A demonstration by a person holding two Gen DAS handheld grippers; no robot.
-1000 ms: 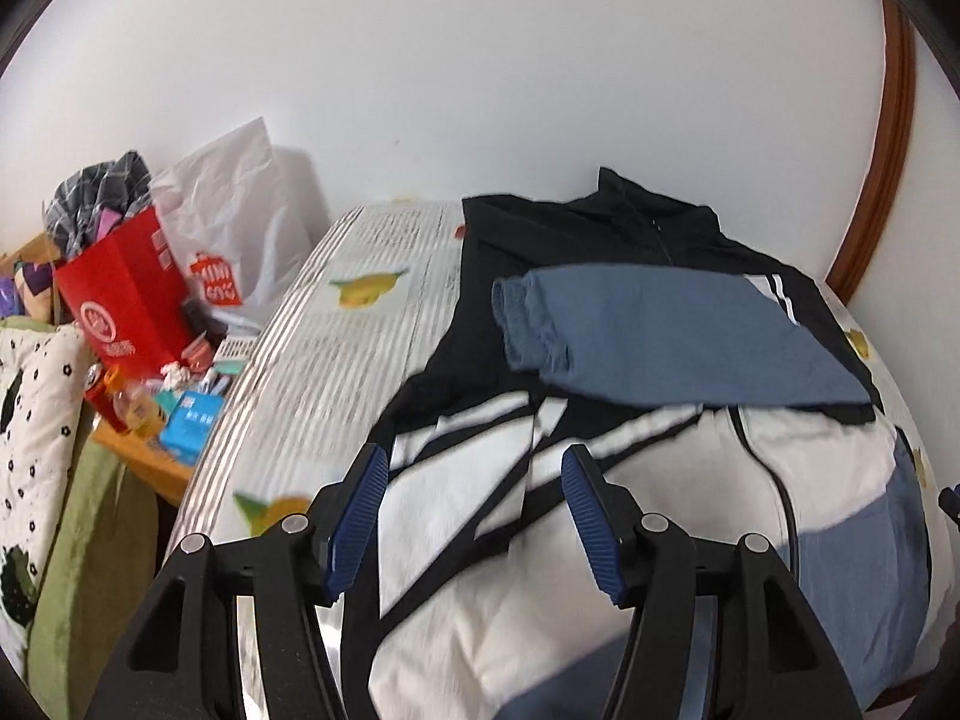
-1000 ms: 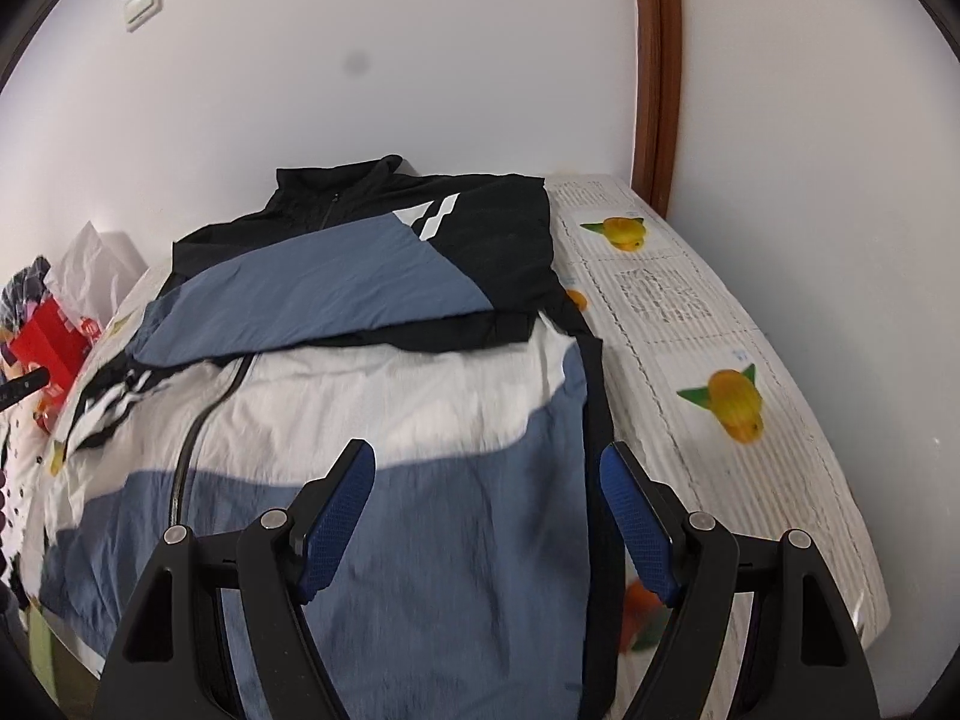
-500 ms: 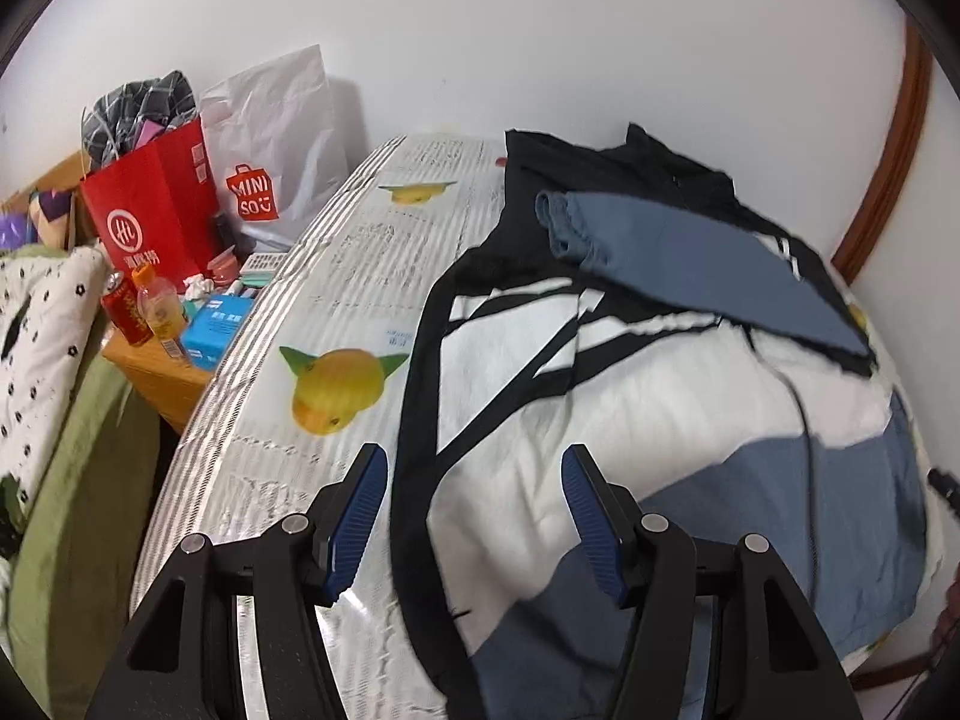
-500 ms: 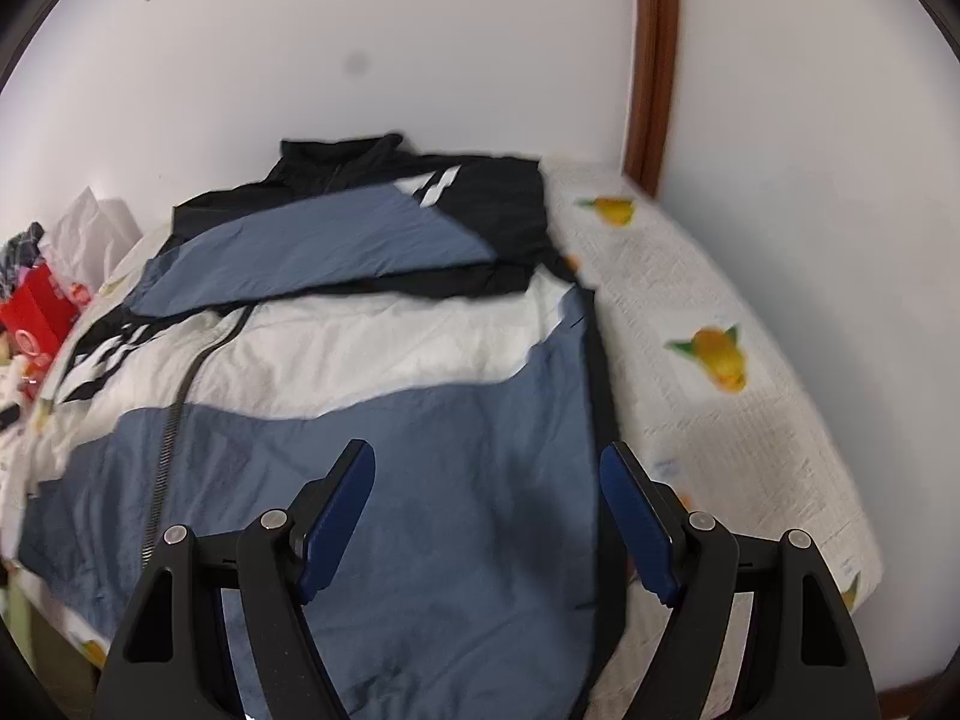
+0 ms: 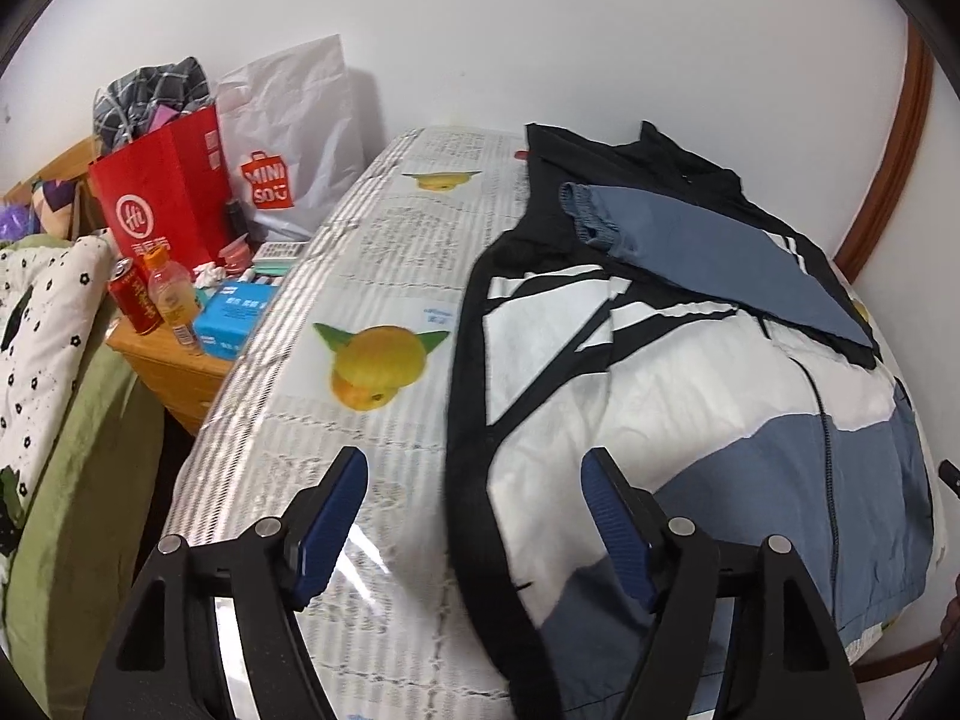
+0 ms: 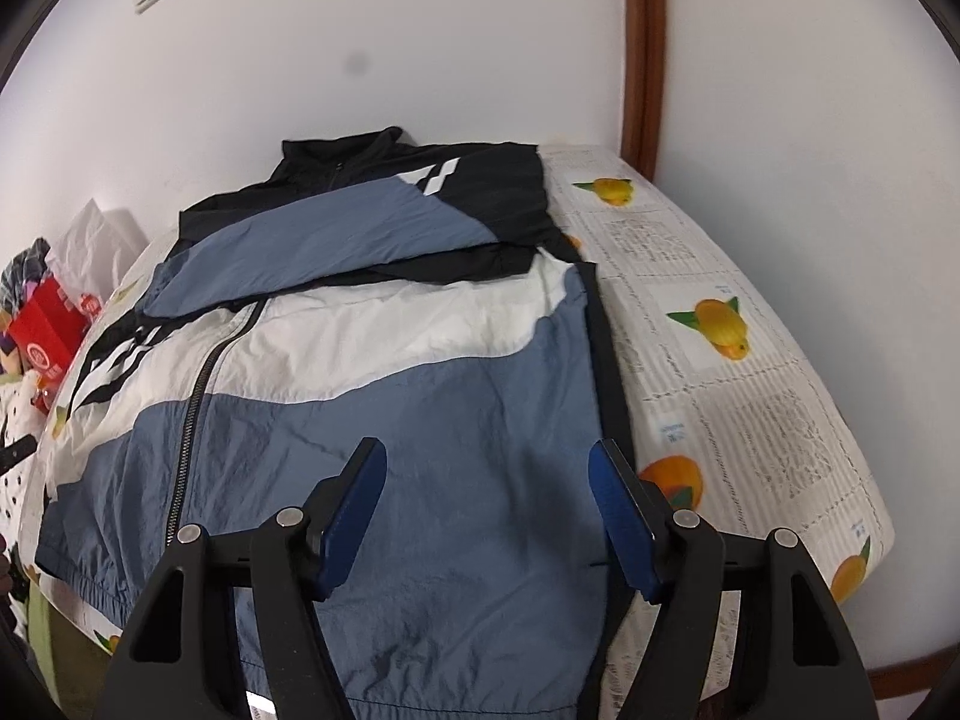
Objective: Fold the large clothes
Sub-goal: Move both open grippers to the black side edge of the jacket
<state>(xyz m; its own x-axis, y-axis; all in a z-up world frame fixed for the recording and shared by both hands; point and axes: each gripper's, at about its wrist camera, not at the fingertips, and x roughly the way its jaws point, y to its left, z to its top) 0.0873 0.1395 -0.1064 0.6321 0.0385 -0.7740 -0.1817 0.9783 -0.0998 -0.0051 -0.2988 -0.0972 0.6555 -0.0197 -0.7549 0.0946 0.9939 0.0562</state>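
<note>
The jacket lies flat, zipped, on the fruit-print bed, one blue sleeve folded across its chest. The left gripper, just opened wider, straddles the black side edge and the right gripper, just narrowed, hovers over the hem, both empty. Pinching one slippery layer could drag the sleeve askew; compared with a second ago, both views sit closer to the hem.

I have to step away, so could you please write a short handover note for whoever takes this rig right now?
Left gripper: open, empty, jaws just widened, over the black side edge of the blue, white and black zip-up jacket.
Right gripper: open, empty, jaws just narrowed slightly, over the jacket's blue hem panel.
Jacket lies front up on the newspaper-print sheet.
Done: both sleeves are folded across the chest.
Left: grasp the hem corners, fold the body up towards the collar.
</note>
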